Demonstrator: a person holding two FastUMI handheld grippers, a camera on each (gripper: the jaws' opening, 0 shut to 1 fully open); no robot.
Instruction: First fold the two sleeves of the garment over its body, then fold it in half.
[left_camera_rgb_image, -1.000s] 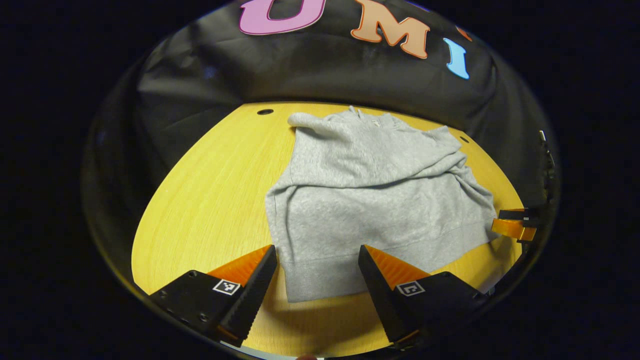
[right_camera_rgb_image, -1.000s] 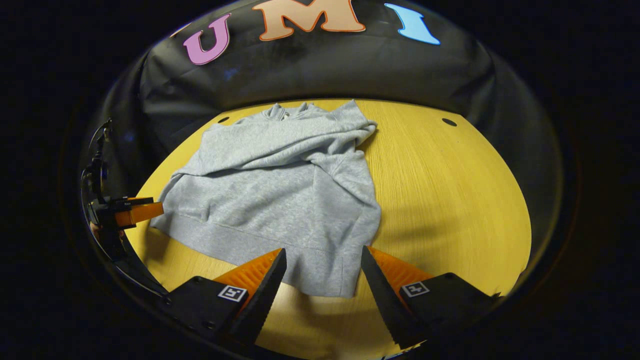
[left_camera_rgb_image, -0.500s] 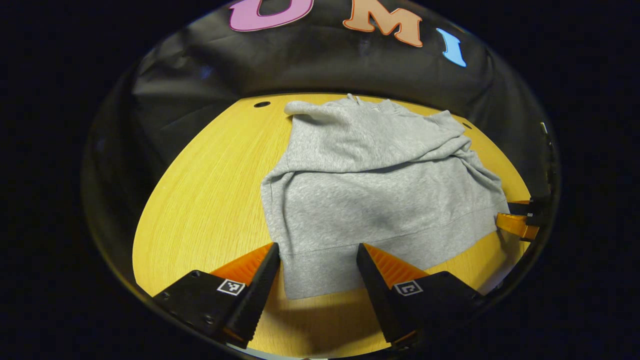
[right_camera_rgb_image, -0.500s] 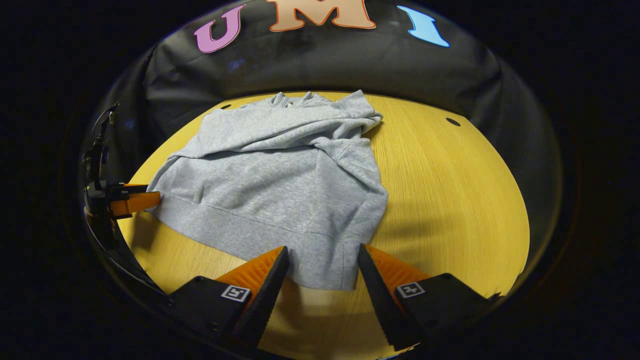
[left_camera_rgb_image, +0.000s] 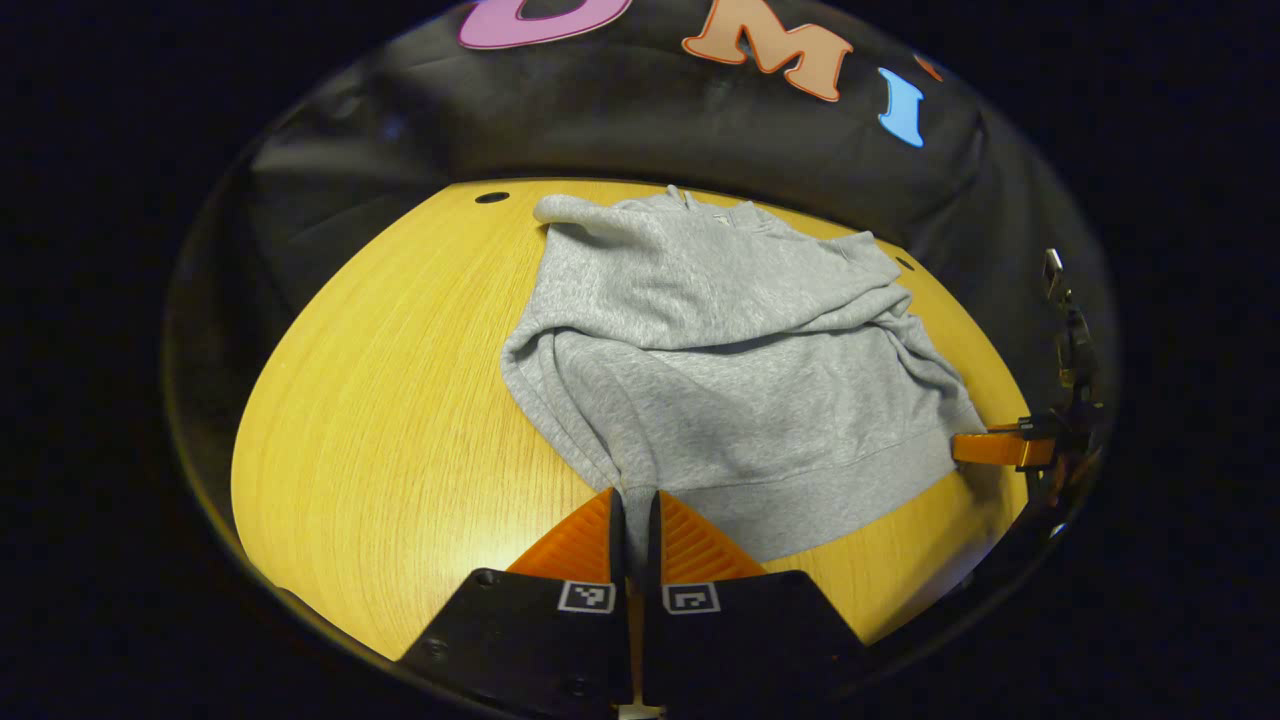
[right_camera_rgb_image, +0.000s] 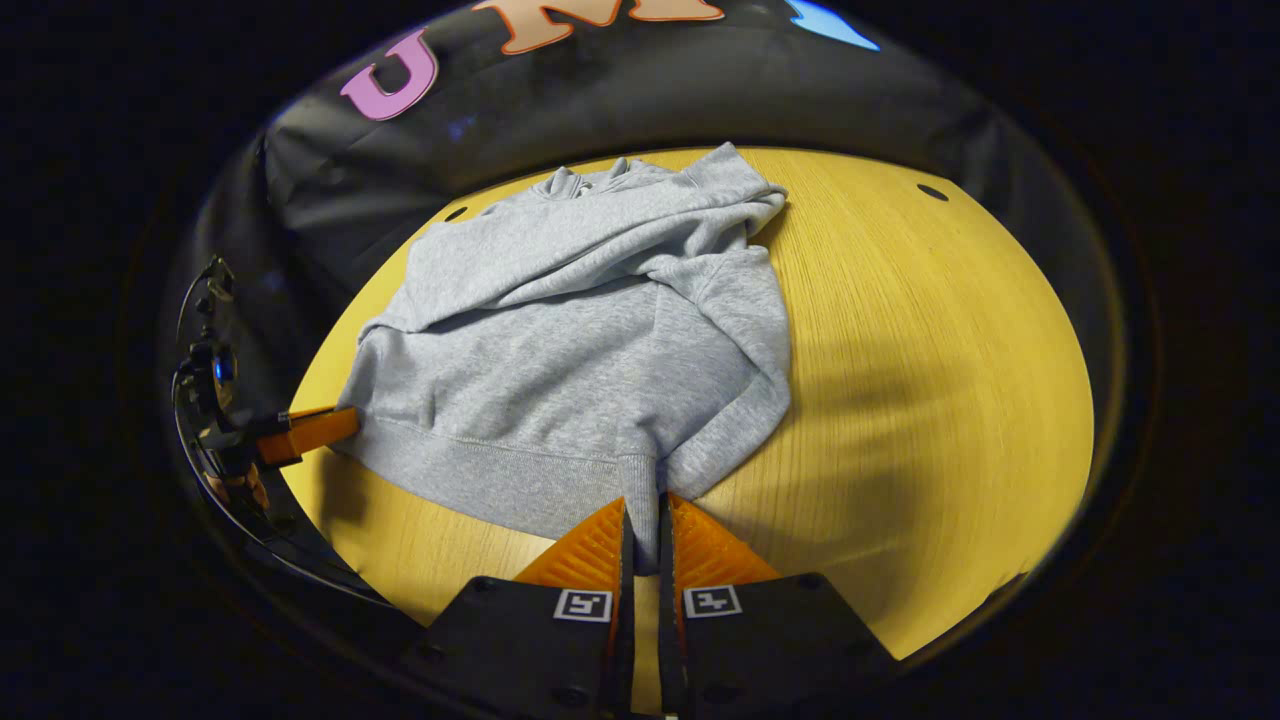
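Your left gripper (left_camera_rgb_image: 633, 520) was pinched together on the hem corner of the grey garment (left_camera_rgb_image: 720, 370), fabric bunched between its fingers. Your right gripper (right_camera_rgb_image: 645, 525) was likewise clamped on the other hem corner. Ahead of both, the garment lay on the wooden table (right_camera_rgb_image: 930, 360), sleeves folded over its body, collar at the far edge. You had bare tabletop to the left of your left gripper and to the right of your right one. The cloth inside each grip was hidden. Beyond stood the black cloth wall (left_camera_rgb_image: 620, 130).
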